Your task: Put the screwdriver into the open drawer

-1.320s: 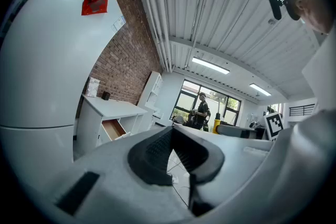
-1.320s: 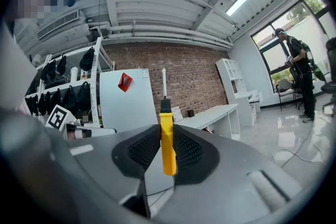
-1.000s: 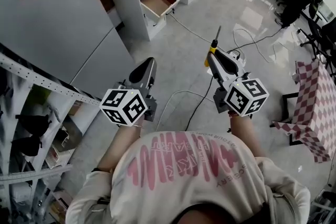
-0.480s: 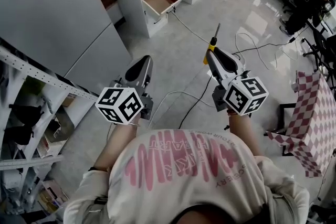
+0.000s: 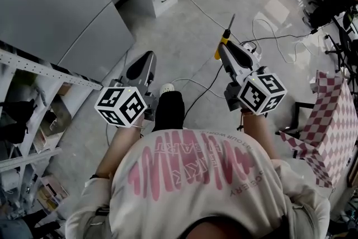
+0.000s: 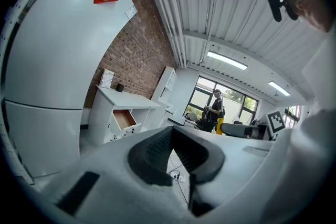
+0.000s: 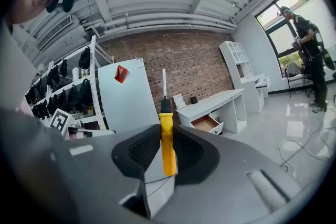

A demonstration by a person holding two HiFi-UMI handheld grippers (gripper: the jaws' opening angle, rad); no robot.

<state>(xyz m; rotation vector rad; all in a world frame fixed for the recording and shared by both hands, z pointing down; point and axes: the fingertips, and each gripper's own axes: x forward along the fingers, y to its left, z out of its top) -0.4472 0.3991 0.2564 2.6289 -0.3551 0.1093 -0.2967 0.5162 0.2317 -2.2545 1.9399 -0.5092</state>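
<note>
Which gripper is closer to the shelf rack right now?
Left. The left gripper hangs just beside the shelf rack; the right gripper, holding the screwdriver, is farther off.

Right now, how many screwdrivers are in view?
1. The yellow-handled screwdriver is clamped in the right gripper, with its metal shaft sticking out past the jaws. More could be hidden on the cluttered metal shelves at the head view's left.
</note>
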